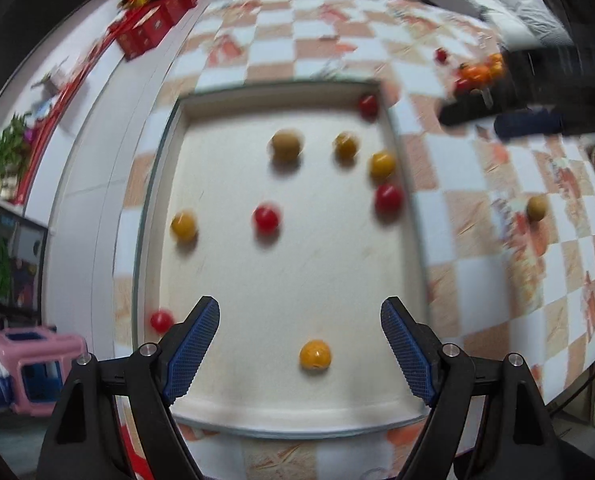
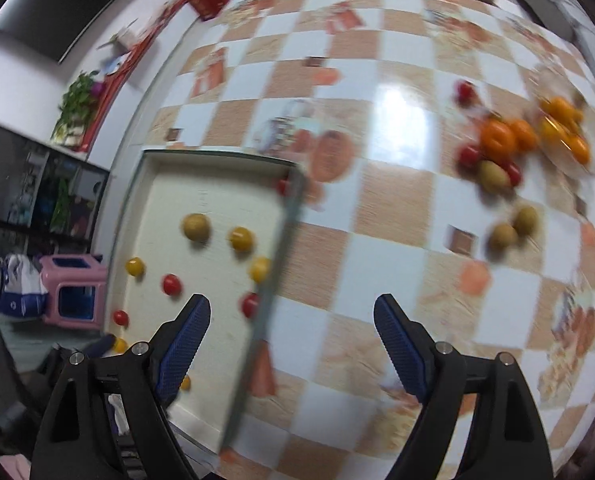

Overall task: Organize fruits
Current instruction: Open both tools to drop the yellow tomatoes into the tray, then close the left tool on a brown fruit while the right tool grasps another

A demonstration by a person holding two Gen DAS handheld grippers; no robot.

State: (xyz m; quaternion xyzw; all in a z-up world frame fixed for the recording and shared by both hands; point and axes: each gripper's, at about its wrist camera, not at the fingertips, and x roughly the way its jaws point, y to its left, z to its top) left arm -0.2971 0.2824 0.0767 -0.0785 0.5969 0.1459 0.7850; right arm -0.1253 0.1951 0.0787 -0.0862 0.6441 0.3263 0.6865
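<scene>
A cream tray (image 1: 281, 408) lies on the checkered table and holds several small red, yellow and olive-brown fruits. My left gripper (image 1: 300, 322) is open and empty over the tray's near end, with a yellow fruit (image 1: 315, 355) lying just below and between its fingers. My right gripper (image 2: 292, 318) is open and empty over the tray's right rim (image 2: 275, 264). A pile of loose fruits (image 2: 513, 144) lies on the table at the far right, with two olive fruits (image 2: 513, 228) nearer. The right gripper's dark fingers show in the left wrist view (image 1: 497, 116).
Red boxes (image 1: 153, 24) and colourful packets stand at the table's far end. A single olive fruit (image 1: 536, 208) lies on the table right of the tray. A pink stool (image 2: 73, 288) stands on the floor to the left, beyond the table edge.
</scene>
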